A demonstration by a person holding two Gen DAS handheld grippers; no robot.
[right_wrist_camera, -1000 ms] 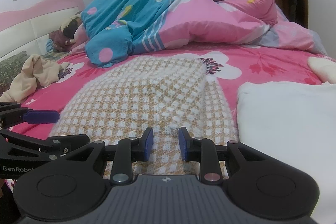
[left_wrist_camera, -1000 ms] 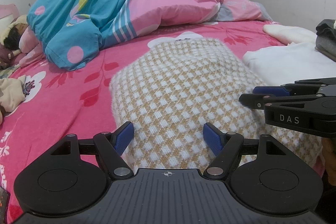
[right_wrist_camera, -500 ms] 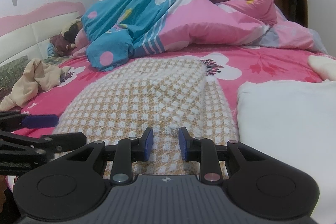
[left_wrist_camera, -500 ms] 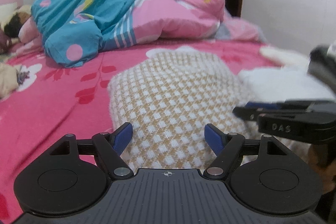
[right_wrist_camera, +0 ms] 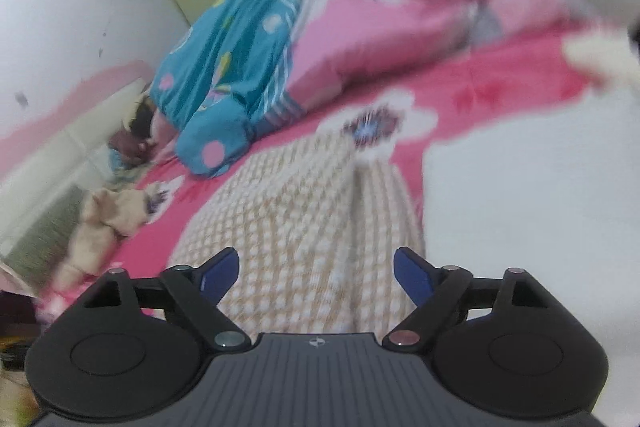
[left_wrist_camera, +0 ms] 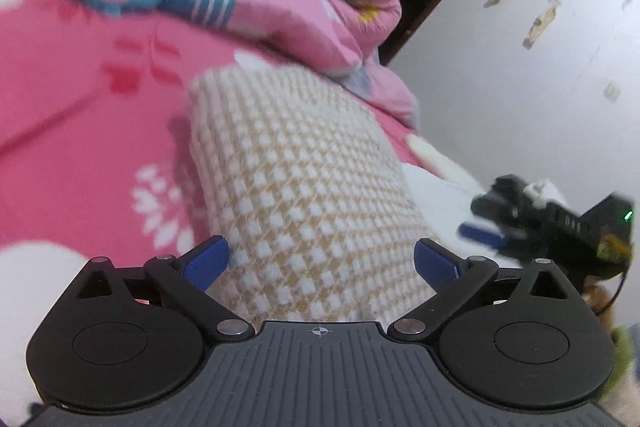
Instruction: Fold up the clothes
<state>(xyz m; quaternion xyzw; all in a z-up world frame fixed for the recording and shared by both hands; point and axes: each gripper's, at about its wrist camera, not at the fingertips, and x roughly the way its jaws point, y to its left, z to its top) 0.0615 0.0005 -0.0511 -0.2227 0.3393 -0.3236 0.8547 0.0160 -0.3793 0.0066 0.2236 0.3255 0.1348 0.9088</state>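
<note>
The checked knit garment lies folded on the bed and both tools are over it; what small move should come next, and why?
Probably lift both tools clear. The left tool and right tool are opening, with no fabric pinched between their pads. The checked knit garment lies as a compact fold on the pink bed sheet, beside a white folded item, so this fold looks finished.

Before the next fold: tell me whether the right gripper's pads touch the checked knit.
Apart. In the right wrist view the right gripper jaws are opening, both pads clear of the checked knit between them.
</note>
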